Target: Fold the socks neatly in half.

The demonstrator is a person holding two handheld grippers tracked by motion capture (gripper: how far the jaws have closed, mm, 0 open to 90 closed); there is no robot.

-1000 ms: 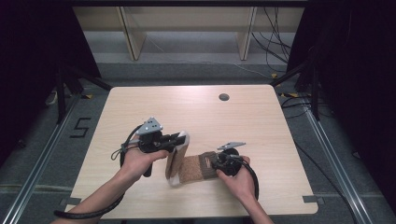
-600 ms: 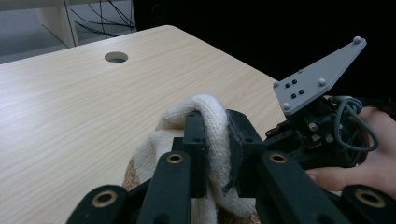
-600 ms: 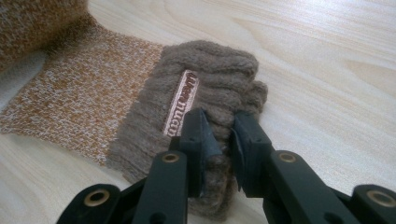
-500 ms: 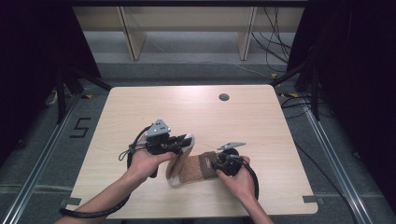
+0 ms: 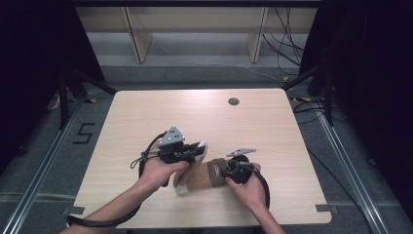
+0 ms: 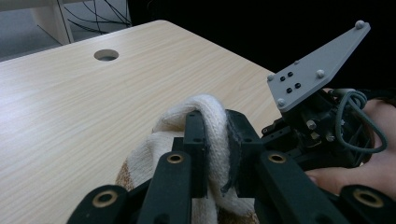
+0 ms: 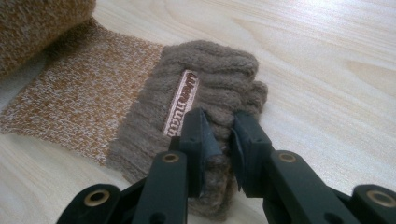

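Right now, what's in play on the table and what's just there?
In play:
- sock: cream toe end pinched in the left gripper, brown ribbed cuff pinched in the right gripper

Just there:
- table with its cable hole
- shelving behind the table

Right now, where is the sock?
In the high view the sock lies near the table's front edge, its cream toe in the left claw, brown cuff in the right claw.

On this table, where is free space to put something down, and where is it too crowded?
The far half of the table is bare, from the far edge with the round hole down to the grippers. Bare strips also run along the left and right edges. The near middle is crowded: the left gripper, right gripper and sock.
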